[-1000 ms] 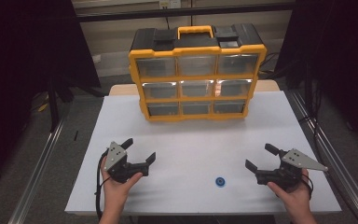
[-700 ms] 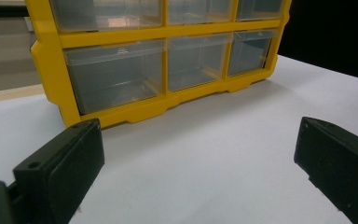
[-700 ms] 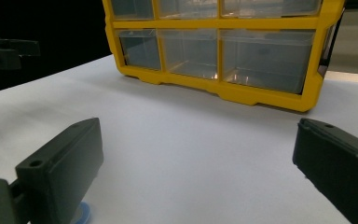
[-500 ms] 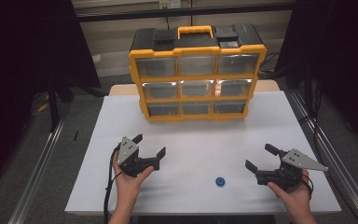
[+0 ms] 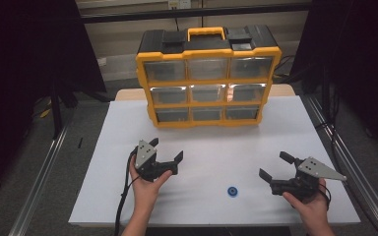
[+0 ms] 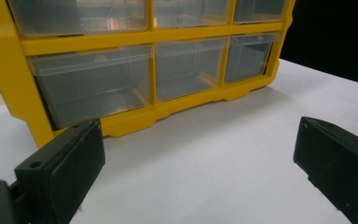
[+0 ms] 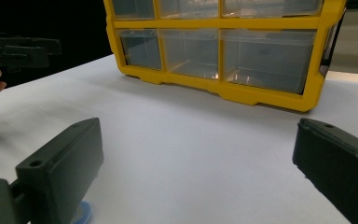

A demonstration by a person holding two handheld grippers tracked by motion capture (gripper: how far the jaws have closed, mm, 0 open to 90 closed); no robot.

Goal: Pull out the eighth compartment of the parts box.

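While both tongs, left tongs [image 5: 166, 150] and right tongs [image 5: 274, 165], gape empty, the small blue disc [image 5: 233, 191] could skid across the white counter [image 5: 216, 147] if nudged.

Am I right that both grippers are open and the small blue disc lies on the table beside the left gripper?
Not quite: the small blue disc lies beside the right gripper, as the high view shows. Both it and the left gripper are open.

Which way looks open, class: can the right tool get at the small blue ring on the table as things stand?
Probably yes. The right tool has its jaws open, and the blue ring lies on bare white table just beside it, with nothing between them.
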